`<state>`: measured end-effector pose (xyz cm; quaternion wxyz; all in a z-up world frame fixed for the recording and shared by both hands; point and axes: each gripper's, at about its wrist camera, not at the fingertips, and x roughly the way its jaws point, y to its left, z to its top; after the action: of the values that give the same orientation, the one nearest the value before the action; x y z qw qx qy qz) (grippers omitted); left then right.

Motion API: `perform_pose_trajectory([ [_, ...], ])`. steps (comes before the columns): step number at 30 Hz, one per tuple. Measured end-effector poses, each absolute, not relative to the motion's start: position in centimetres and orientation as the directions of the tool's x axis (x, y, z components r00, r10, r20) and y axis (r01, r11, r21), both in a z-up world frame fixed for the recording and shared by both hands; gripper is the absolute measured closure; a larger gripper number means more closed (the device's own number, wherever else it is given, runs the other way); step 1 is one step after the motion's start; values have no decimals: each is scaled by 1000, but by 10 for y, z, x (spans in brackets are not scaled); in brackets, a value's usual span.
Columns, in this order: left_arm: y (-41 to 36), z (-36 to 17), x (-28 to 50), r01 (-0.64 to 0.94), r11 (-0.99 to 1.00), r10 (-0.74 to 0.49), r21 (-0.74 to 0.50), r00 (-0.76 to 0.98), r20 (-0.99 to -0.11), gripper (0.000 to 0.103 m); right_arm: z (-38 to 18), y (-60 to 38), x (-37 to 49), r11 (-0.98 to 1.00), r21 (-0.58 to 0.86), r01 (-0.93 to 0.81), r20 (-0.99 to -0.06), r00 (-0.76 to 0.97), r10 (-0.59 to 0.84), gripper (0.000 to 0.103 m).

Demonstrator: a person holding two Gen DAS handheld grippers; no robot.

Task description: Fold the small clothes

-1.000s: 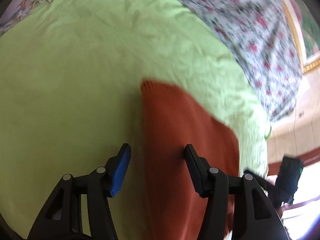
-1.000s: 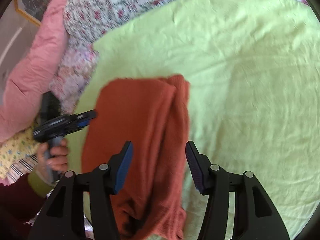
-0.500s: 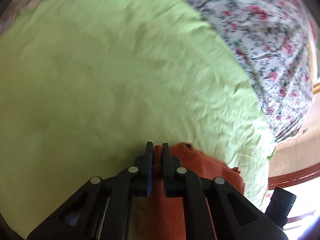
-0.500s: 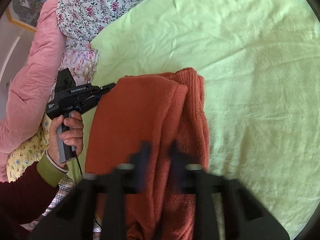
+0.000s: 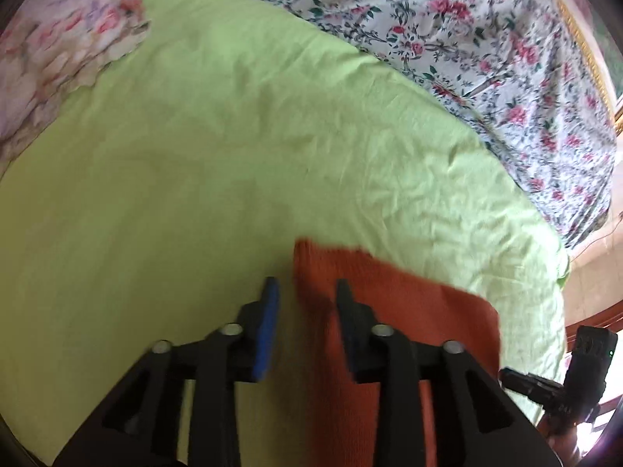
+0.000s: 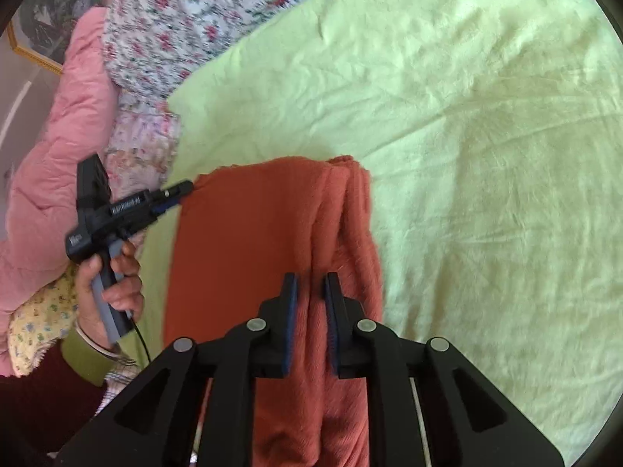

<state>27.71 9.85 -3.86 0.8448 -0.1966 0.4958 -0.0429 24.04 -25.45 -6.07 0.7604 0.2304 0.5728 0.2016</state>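
Both claws work one rust sweater (image 6: 249,257): left claw (image 5: 305,292) released at its corner, right claw (image 6: 310,288) parted astride its folded ridge.

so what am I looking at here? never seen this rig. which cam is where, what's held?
No robot: a person holds a hand-held gripper in each hand, each with a fisheye camera looking along its two fingers. In the left wrist view, the left hand-held gripper stands open over the edge of the rust-orange knit garment, gripping nothing. In the right wrist view, the right hand-held gripper has its fingers narrowed around a fold of the same garment; whether it pinches is unclear. The garment lies on a light green sheet, with floral bedding behind.
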Motion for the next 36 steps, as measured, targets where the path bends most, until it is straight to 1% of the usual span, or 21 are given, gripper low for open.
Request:
perform_pose_trajectory([
  [3, 100, -36, 236, -116, 906, -303, -407, 495, -815, 55, -47, -256, 220, 805, 591, -62, -769, 261, 584, 87],
  [5, 95, -39, 212, -117, 897, -325, -426, 477, -816, 53, -48, -257, 201, 806, 590, -50, -777, 236, 583, 83],
  [7, 92, -46, 185, -124, 882, -360, -455, 446, -820, 52, -54, -257, 187, 804, 593, -30, -782, 215, 585, 78],
  [12, 76, -63, 133, -139, 860, -405, -491, 398, -823, 51, -79, -246, 156, 801, 598, 17, -790, 176, 587, 76],
  [13, 73, -65, 129, -143, 861, -403, -487, 392, -827, 51, -81, -241, 152, 817, 576, 0, -805, 170, 568, 82],
  [14, 69, -67, 125, -145, 865, -398, -480, 385, -833, 51, -81, -238, 150, 833, 554, -13, -819, 170, 548, 91],
  [15, 65, -67, 122, -145, 871, -389, -470, 381, -839, 51, -78, -238, 148, 839, 543, -19, -825, 176, 538, 94],
  [18, 56, -64, 114, -131, 881, -382, -455, 370, -847, 51, -49, -247, 146, 824, 565, -36, -792, 256, 554, 97],
  [20, 47, -65, 112, -118, 890, -375, -440, 360, -854, 51, -37, -255, 146, 838, 542, -54, -798, 278, 534, 97],
  [22, 35, -68, 112, -99, 905, -359, -413, 343, -868, 51, -45, -260, 148, 864, 501, -59, -827, 263, 498, 98],
  [26, 27, -85, 112, -124, 919, -322, -375, 315, -893, 52, -86, -275, 149, 899, 438, -7, -875, 226, 428, 103],
  [27, 27, -88, 111, -135, 922, -309, -364, 310, -899, 52, -94, -278, 150, 920, 390, 27, -900, 219, 376, 103],
  [28, 27, -90, 111, -140, 919, -312, -368, 311, -898, 52, -98, -279, 152, 928, 370, 41, -911, 214, 353, 103],
  [30, 28, -89, 109, -152, 911, -324, -383, 312, -893, 52, -99, -283, 154, 916, 395, 66, -902, 220, 372, 103],
  [33, 30, -77, 106, -138, 915, -316, -379, 340, -886, 52, -79, -285, 155, 905, 423, 46, -879, 264, 398, 102],
  [35, 33, -68, 108, -136, 913, -316, -385, 363, -877, 52, -65, -278, 159, 892, 452, 22, -858, 285, 428, 99],
  [36, 37, -64, 111, -141, 911, -315, -389, 374, -872, 52, -59, -275, 162, 884, 468, 3, -845, 296, 446, 91],
])
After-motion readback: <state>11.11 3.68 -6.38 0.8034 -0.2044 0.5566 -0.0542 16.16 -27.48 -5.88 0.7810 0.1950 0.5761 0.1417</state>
